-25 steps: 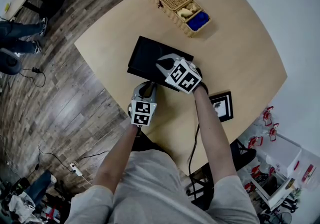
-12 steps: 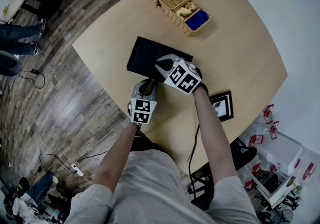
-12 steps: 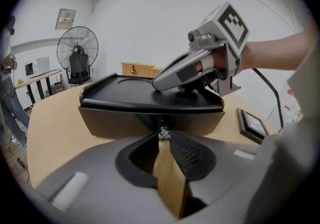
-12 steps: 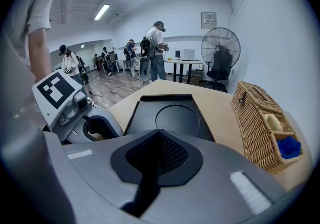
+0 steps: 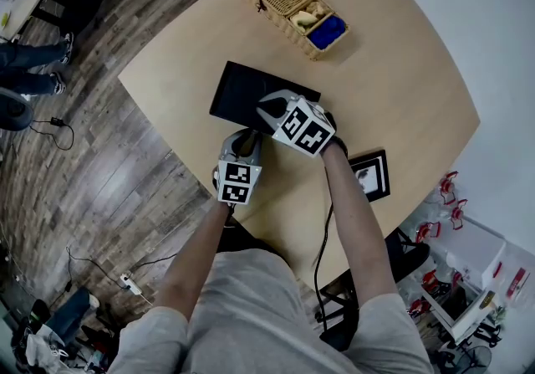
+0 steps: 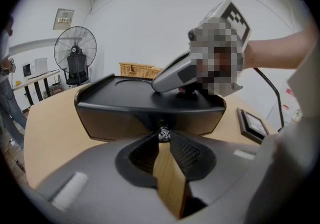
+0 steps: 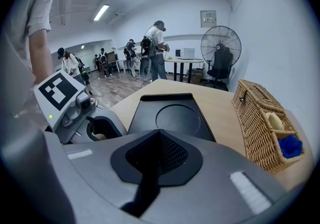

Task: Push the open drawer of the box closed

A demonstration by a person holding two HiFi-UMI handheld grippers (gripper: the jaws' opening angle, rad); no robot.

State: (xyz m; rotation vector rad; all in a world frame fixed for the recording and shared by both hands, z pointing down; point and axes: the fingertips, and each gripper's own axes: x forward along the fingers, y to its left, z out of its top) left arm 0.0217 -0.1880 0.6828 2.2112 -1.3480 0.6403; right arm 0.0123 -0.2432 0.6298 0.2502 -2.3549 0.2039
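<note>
A flat black box (image 5: 238,92) lies on the round wooden table (image 5: 393,71). In the left gripper view its front face (image 6: 120,120) fills the middle, with a small metal drawer knob (image 6: 163,133) on it. My left gripper (image 6: 164,137) meets the front at that knob, its fingertips closed in on it; from the head view the left gripper (image 5: 247,136) sits at the box's near edge. My right gripper (image 7: 159,135) is shut and rests on the box's top (image 7: 172,115), near the close right corner (image 5: 266,106). The drawer front looks about level with the box's front.
A wicker basket (image 5: 292,0) with a blue and a yellow thing in it stands at the far side, to the right in the right gripper view (image 7: 260,123). A black picture frame (image 5: 370,176) lies near my right forearm. People and a fan (image 7: 220,47) are beyond the table.
Both grippers hold nearly the same places against the box. The head view has shifted a little, and the left gripper has edged slightly toward the box.
</note>
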